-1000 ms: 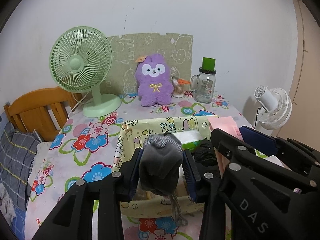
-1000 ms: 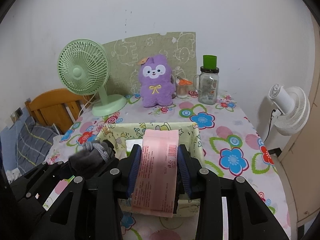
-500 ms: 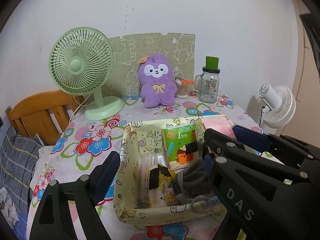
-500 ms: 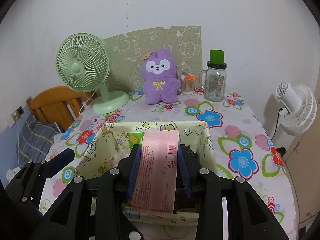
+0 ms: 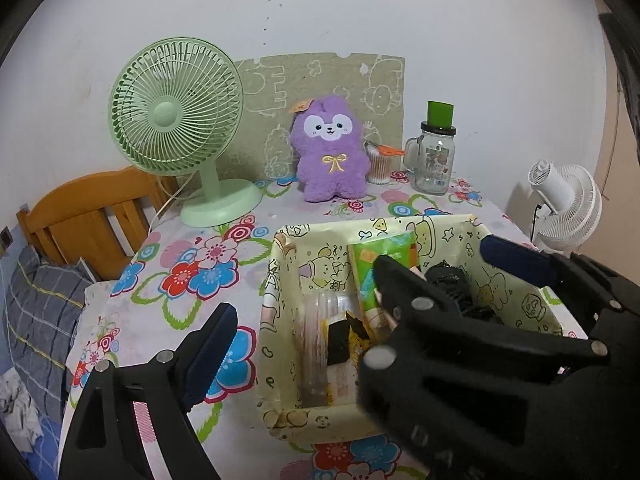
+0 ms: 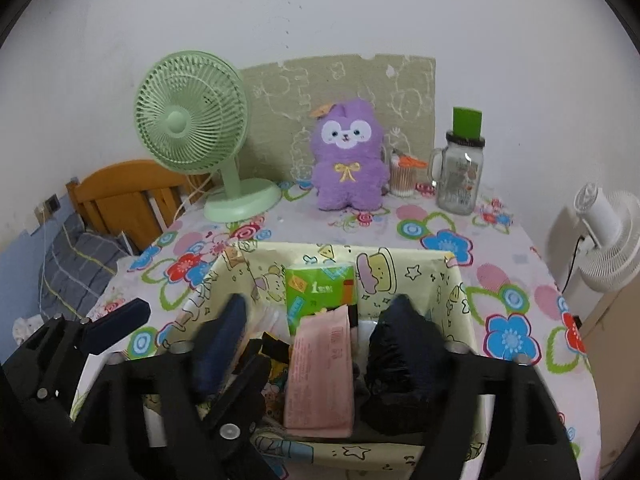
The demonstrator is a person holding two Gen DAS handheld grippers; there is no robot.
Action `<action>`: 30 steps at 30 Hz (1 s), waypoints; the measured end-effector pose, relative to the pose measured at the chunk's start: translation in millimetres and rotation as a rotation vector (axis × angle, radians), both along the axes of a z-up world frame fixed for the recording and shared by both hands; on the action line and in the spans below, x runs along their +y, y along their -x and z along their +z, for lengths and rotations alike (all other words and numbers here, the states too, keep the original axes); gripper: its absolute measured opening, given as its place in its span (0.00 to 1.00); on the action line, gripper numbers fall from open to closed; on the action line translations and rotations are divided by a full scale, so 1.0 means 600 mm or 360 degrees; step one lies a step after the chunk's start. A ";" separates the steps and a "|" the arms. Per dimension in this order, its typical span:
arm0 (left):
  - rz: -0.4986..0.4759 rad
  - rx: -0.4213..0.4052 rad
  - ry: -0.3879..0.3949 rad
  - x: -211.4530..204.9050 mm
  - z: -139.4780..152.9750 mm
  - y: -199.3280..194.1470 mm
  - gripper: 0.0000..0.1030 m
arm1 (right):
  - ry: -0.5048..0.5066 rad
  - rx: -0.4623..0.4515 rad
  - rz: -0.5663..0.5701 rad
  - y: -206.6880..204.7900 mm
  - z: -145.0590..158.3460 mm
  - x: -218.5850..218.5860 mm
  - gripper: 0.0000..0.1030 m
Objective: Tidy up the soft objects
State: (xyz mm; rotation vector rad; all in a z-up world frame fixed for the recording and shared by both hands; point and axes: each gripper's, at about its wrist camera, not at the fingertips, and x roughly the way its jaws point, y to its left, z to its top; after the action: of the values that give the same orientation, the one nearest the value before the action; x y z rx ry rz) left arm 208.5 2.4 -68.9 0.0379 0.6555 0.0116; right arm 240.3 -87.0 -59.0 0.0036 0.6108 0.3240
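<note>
Both grippers have just let go. Left gripper (image 5: pixel 304 308): jaws have just been opening and now stand wide with nothing between them. A second ago it clamped a grey sock; that sock is gone from the jaws, and from these views I can't tell where it ended up. Right gripper (image 6: pixel 320 328): clenched on the pink packet (image 6: pixel 322 376) until half a second ago; its jaws have just been opening and the pads stand clear of it. The packet stands upright in the yellow cartoon-print box (image 6: pixel 460 300), between the open fingers, leaning on the green tissue pack (image 6: pixel 316 288). Something black (image 5: pixel 452 280) lies on the box's right side. Purple plush toy (image 6: pixel 348 160), green fan (image 6: pixel 188 124) and glass jar (image 6: pixel 458 176) are unchanged at the back of the floral tablecloth (image 6: pixel 512 280).
</note>
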 end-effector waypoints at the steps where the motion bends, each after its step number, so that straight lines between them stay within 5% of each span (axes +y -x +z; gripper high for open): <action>1: -0.0006 -0.0002 -0.0004 -0.001 0.000 0.002 0.88 | 0.0002 -0.0008 0.0008 0.003 0.000 0.000 0.80; 30: -0.0064 -0.0081 -0.0001 -0.015 0.037 0.099 1.00 | -0.0009 -0.0001 -0.0207 0.118 0.037 -0.061 0.91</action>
State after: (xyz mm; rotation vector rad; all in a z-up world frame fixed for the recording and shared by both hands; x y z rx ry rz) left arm 148.8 -6.4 -46.4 0.0515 0.6037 -0.0261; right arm 169.5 -123.7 -37.1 0.0482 0.6061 0.1999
